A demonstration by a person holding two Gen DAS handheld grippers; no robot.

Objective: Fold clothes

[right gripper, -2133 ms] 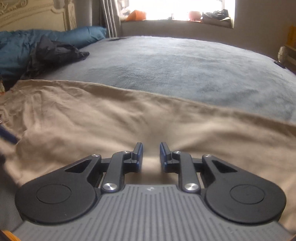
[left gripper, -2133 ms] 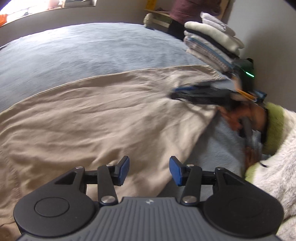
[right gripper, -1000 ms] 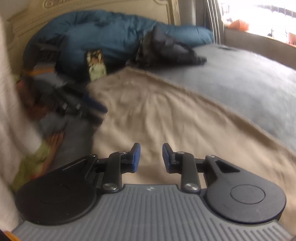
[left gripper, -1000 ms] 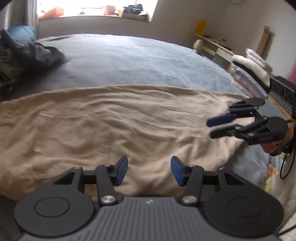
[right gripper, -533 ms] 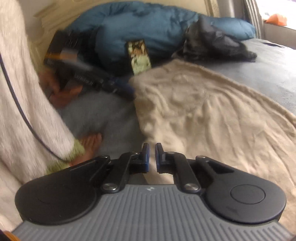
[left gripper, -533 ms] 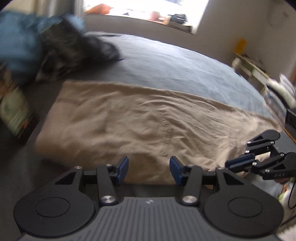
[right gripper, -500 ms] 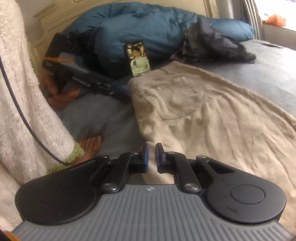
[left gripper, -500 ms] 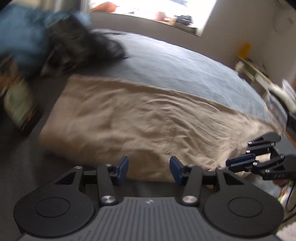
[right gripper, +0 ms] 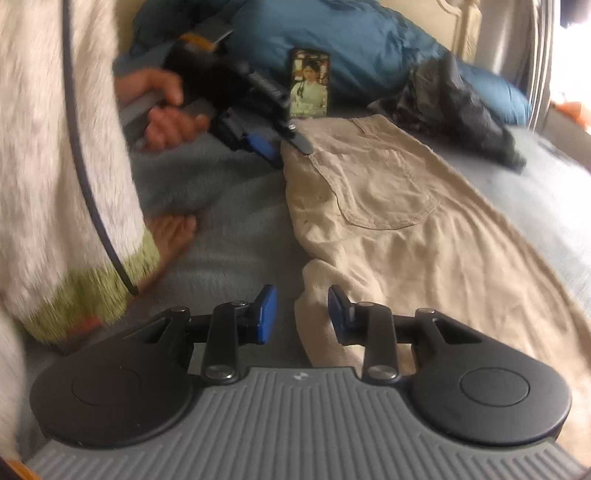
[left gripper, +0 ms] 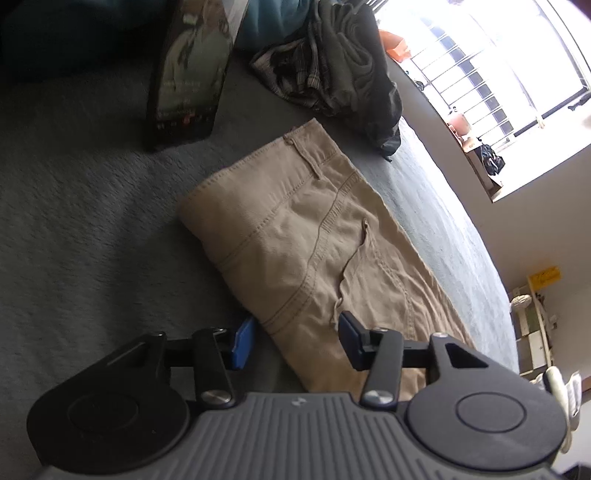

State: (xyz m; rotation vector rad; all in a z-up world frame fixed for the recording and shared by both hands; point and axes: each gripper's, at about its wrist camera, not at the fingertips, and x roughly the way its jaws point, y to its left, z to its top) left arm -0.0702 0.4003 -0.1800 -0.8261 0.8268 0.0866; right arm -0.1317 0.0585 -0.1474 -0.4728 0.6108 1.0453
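left claw [left gripper: 291, 345] closing astride the tan trousers' [left gripper: 295, 236] waistband edge, right claw [right gripper: 298, 314] opening over their hem.

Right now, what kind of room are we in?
Most likely a bedroom. Tan trousers lie on a bed's grey blanket, with a blue duvet bunched against a headboard and a barred window beyond.
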